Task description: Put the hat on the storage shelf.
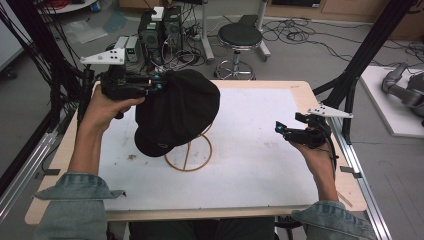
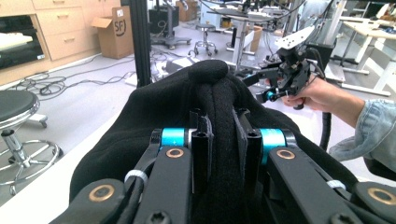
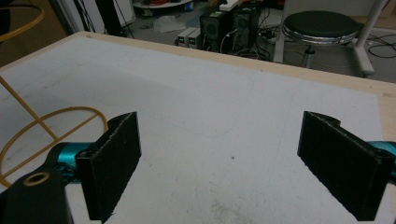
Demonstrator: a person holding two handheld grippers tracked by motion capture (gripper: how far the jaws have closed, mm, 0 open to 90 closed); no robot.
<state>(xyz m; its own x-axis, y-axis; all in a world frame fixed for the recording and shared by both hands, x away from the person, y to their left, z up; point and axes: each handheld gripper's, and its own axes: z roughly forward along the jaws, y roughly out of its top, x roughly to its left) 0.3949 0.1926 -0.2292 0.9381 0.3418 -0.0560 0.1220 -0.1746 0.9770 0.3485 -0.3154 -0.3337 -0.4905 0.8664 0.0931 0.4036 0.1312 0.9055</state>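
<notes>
- The right gripper (image 1: 281, 129) hovered near the table's (image 1: 260, 170) right edge, jaws wide and empty.
- The black cap (image 1: 177, 112) hung above mid-table, hiding the top of the wire stand (image 1: 189, 155).
- The left gripper (image 2: 222, 140) pinched a fold of the cap; the jaw tips were buried in fabric.

Right gripper (image 3: 219, 163) jaws wide apart above white table (image 3: 210, 107), gold wire stand (image 3: 42, 126) alongside.
</notes>
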